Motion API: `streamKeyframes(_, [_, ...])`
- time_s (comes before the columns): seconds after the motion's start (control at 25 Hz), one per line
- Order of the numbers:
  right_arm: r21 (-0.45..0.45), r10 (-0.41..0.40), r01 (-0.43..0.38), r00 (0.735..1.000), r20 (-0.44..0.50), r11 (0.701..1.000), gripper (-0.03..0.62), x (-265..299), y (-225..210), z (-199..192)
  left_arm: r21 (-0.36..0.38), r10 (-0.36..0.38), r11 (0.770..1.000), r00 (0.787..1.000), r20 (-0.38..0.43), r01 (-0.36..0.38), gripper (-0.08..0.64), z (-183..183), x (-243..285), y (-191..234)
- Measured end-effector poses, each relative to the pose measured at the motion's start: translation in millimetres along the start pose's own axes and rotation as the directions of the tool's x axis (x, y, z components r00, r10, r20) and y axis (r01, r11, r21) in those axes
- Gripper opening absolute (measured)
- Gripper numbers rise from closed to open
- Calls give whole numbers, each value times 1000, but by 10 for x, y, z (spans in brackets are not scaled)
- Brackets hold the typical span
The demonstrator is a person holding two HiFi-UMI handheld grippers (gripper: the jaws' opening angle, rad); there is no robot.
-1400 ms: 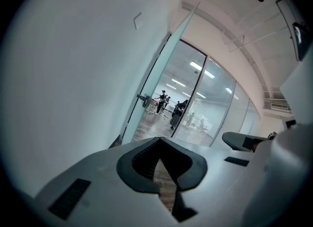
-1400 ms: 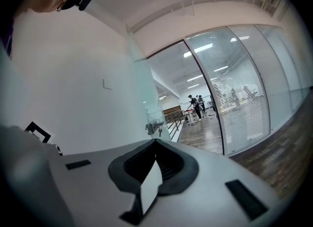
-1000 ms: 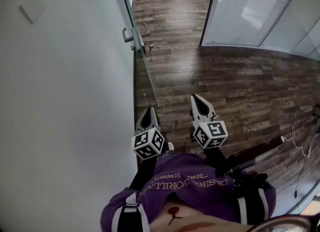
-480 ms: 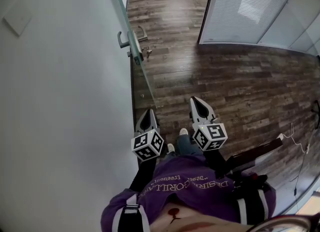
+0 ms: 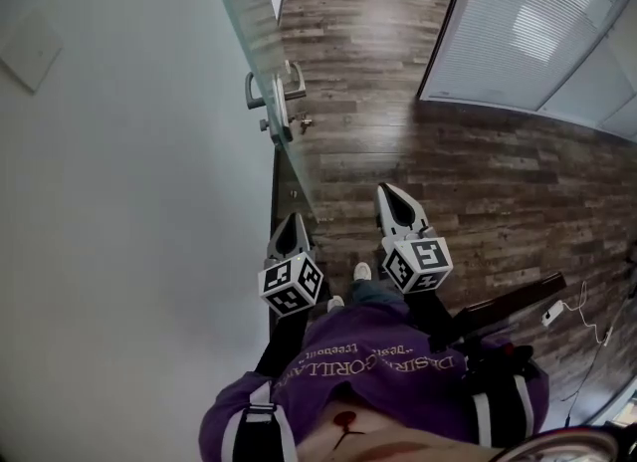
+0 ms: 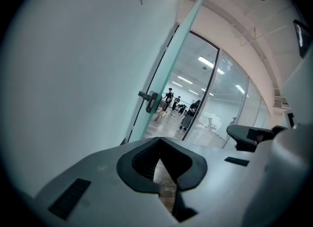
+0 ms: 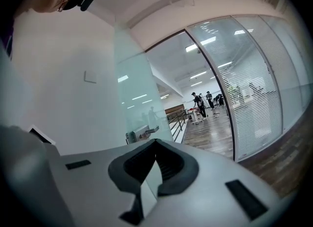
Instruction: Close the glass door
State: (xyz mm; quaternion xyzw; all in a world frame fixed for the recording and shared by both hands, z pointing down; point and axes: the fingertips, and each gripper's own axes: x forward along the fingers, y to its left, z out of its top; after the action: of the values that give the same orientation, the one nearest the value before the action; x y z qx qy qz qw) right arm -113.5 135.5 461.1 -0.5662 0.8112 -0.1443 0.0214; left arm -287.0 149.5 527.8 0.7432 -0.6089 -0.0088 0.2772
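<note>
1. The glass door point(image 5: 257, 27) stands open at the far left, edge-on beside the white wall point(image 5: 119, 201). The left gripper point(image 5: 290, 221) and right gripper point(image 5: 390, 192) are both closed on nothing.
2. The pane is probably heavy, rigid and slick, so the lever handle point(image 5: 283, 92) looks the best place to hook or push.
3. Only the head view shows the door's bottom edge against the wooden floor point(image 5: 448, 181). The left gripper view shows people beyond the doorway.

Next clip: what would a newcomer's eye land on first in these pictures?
The open glass door draws the eye first. It stands edge-on along the white wall at the upper left of the head view, with its metal lever handle jutting out. Below it the left gripper and right gripper point forward over the dark wood floor, both shut, empty and short of the handle.
</note>
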Motion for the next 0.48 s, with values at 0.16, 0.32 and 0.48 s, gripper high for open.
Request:
streamKeyframes(0.16, [-5, 17, -17, 1000, 6, 1000, -11, 149, -167, 62, -4, 35, 999, 999, 42, -34, 2, 103, 175, 37])
streamKeyframes(0.32, [-11, 41, -41, 999, 7, 999, -11, 188, -262, 95, 98, 90, 990, 986, 137, -104, 2, 307, 252, 183])
streamKeyframes(0.48, [-5, 47, -47, 999, 16, 999, -11, 264, -423, 56, 354, 163, 900, 949, 270, -255, 2, 682, 366, 543])
